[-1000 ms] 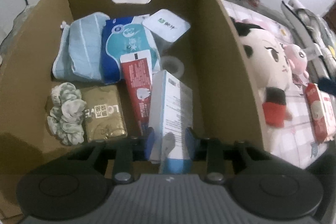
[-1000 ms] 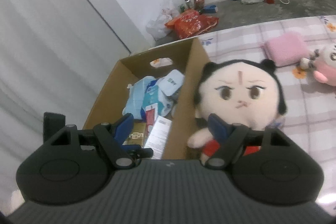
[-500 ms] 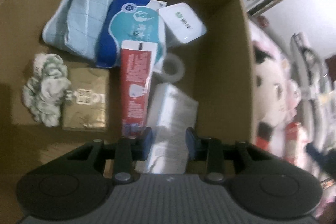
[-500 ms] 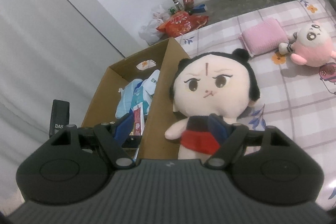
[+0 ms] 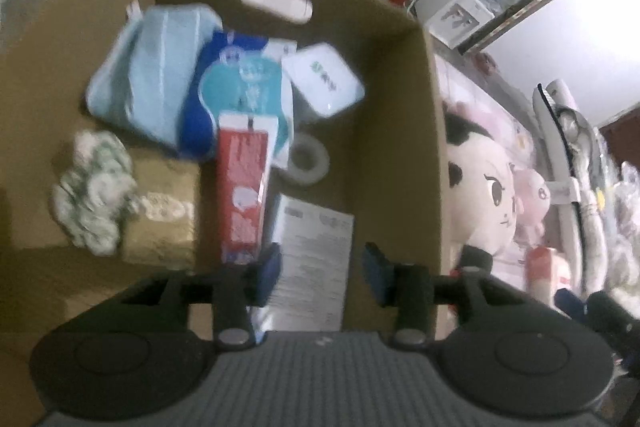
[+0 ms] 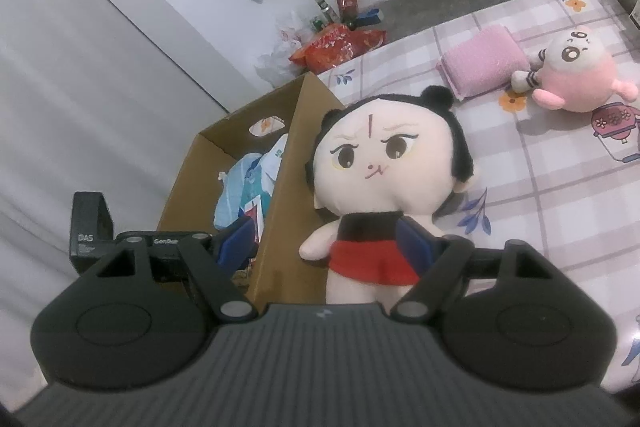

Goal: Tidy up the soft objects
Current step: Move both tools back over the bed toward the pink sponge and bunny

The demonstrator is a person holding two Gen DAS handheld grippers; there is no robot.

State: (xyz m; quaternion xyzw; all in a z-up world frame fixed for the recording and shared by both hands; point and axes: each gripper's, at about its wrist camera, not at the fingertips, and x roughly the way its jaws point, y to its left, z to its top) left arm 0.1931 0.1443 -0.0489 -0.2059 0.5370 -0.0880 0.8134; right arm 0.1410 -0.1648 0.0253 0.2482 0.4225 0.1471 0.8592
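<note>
While the left hand-held gripper (image 5: pixel 320 269) hangs over the cardboard box (image 5: pixel 400 131), the right hand-held gripper (image 6: pixel 326 241) faces the doll (image 6: pixel 384 167); that plush lies on the bed (image 6: pixel 560 187) just outside the box's right wall, touching it, with its head away from the gripper and its red skirt nearest; its long axis runs almost straight along the line the fingers point, so the body sits between the widely spread jaws, which hold nothing; whether the pads touch the skirt cannot be told. The right hand is plainly the nearer one to the doll; from the left wrist view it shows only past the box wall, off to the right. A pink plush (image 6: pixel 576 75) and a pink towel (image 6: pixel 480 61) lie farther up the bed, well apart from both grippers.

Compared with a second ago, the left jaws have just been opening; they clamped the white carton (image 5: pixel 316 251) then, and now stand apart on either side of it, pads clear, while it lies flat on the box floor beside the red tube (image 5: pixel 244 187). The right view has also changed; the doll was off to the right and partly cut by the fingers, and now it stands centred and closer, its whole head in view; the right jaws are as wide as they were.
</note>
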